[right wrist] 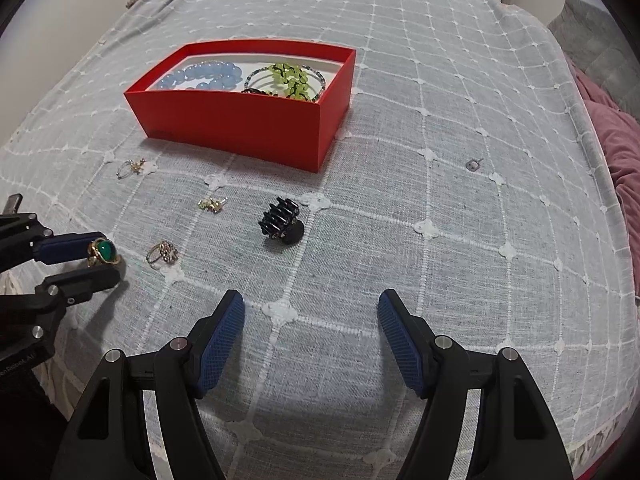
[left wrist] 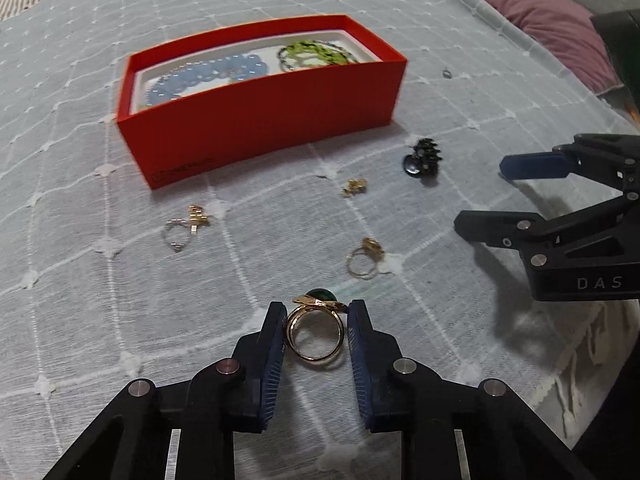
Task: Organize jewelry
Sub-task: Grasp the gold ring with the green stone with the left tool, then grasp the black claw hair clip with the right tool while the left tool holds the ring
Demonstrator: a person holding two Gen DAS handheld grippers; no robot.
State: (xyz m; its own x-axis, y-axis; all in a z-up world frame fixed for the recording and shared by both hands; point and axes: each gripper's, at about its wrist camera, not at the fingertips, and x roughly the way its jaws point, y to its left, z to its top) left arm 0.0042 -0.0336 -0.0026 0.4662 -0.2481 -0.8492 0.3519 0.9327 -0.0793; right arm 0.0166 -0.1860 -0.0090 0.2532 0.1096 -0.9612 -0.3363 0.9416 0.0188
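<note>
Two bracelets — blue [right wrist: 208, 76], green [right wrist: 290, 78] — fill red box [left wrist: 260, 120]; left fingers [left wrist: 276, 344] clamp ring [left wrist: 316, 332]; right fingers [right wrist: 224, 336] apart.

Grey bedspread [right wrist: 400, 160] with white grid stitching, mauve blanket [left wrist: 540, 12] at its edge.

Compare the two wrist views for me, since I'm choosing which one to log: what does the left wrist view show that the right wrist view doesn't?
Only the left wrist view shows the gold band of the green-stone ring between the left gripper pads.

Only the right wrist view shows the right gripper open over bare bedspread, and the stone's face.

Both show the red box with blue beads, the black hair clip and loose gold rings.
</note>
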